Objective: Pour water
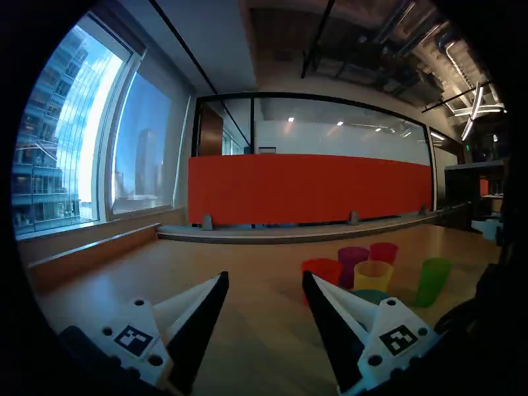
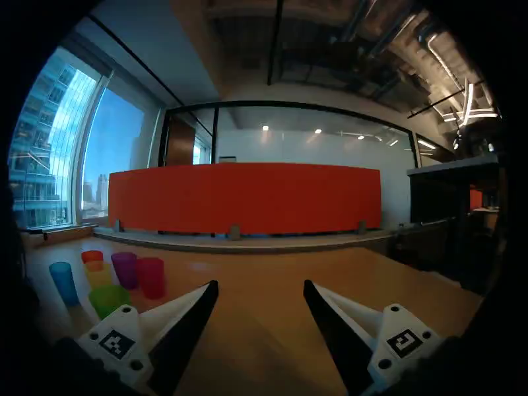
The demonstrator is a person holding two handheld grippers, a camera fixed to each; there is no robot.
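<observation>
**A:** What are the tongs holding?

**B:** Nothing. The left tongs [image 1: 265, 276] are spread wide with bare table [image 1: 264, 317] between the tips. The right tongs [image 2: 261, 284] are released too, also over bare wood.

**A:** And the task's things?

**B:** A huddle of coloured cups [image 1: 373, 274] stands on the table. In the left gripper view it lies ahead and to the right of the left tongs. In the right gripper view it lies ahead and to the left of the right tongs. So the cups sit in the gap between the two tongs, a little forward of both.

**A:** Which way do they stand?

**B:** All upright, long axis vertical, mouths up, packed close together. I can't tell whether any of them has water in it.

**A:** Which tongs are nearer?

**B:** It depends on the cup. The blue cup [image 2: 64, 282] is on the edge of the huddle towards the left tongs, partly tucked behind their right finger. The green cup [image 2: 109, 299] is on the edge towards the right tongs, just beside their left finger. Overall I'd call it about even.

**A:** So what does the coming move call for?

**B:** My guess is that either pair must swing inward towards the other and take an outer cup from the side. The neighbours crowd the middle ones, so an edge cup looks safest.
</observation>
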